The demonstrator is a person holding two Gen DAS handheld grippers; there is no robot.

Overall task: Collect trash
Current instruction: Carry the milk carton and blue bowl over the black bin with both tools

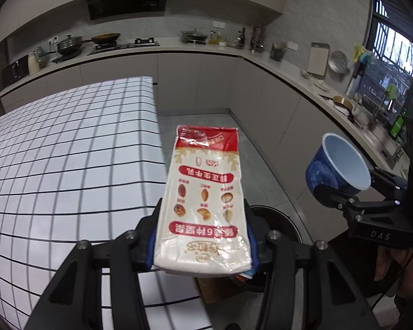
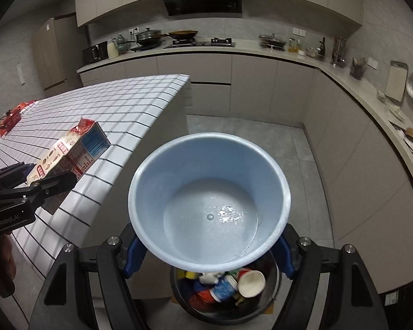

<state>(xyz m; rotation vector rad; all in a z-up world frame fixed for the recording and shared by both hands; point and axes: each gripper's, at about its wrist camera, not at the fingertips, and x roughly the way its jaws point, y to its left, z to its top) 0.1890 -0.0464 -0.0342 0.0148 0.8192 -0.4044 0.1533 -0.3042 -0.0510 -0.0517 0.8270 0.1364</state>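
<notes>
Kitchen floor beside the checked white tablecloth surface (image 2: 118,115): right tongs (image 2: 209,250) clamp a blue paper cup (image 2: 209,200) above the black round bin (image 2: 269,297); left tongs (image 1: 202,236) grip a red-and-white flattened carton (image 1: 203,200), presumably awaiting disposal.

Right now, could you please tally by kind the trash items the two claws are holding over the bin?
Milk carton, in the left claw: 1
Blue paper cup, in the right claw: 1
Total: 2

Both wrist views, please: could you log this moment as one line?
left gripper: shut on carton | right gripper: shut on cup | bin: below cup, holds trash
</notes>
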